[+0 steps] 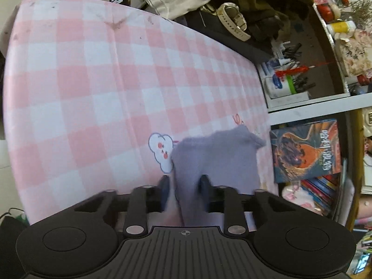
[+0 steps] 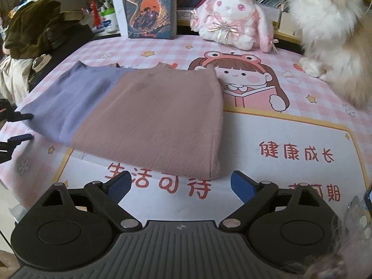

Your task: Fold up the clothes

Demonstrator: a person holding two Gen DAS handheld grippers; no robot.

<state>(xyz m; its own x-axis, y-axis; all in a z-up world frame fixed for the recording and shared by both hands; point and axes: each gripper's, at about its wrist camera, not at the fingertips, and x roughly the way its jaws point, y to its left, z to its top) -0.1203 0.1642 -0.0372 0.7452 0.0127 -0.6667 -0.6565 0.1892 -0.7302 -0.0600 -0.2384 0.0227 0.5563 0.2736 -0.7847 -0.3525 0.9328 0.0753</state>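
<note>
A folded garment, half purple (image 2: 69, 102) and half dusty pink (image 2: 158, 121), lies on the pink checked table mat (image 2: 290, 139). My left gripper (image 1: 184, 183) is shut on the garment's purple end (image 1: 216, 153) and lifts it slightly off the mat; its fingers also show at the left edge of the right wrist view (image 2: 21, 125). My right gripper (image 2: 180, 186) is open and empty, just in front of the garment's near pink corner, above the mat.
A fluffy cat (image 2: 330, 28) sits at the far right of the mat. A plush rabbit (image 2: 234, 23) and a book (image 2: 151, 7) stand at the back edge. A pile of clothes (image 2: 34, 30) lies at the left. Shelves with books and bottles (image 1: 286, 81) line the wall.
</note>
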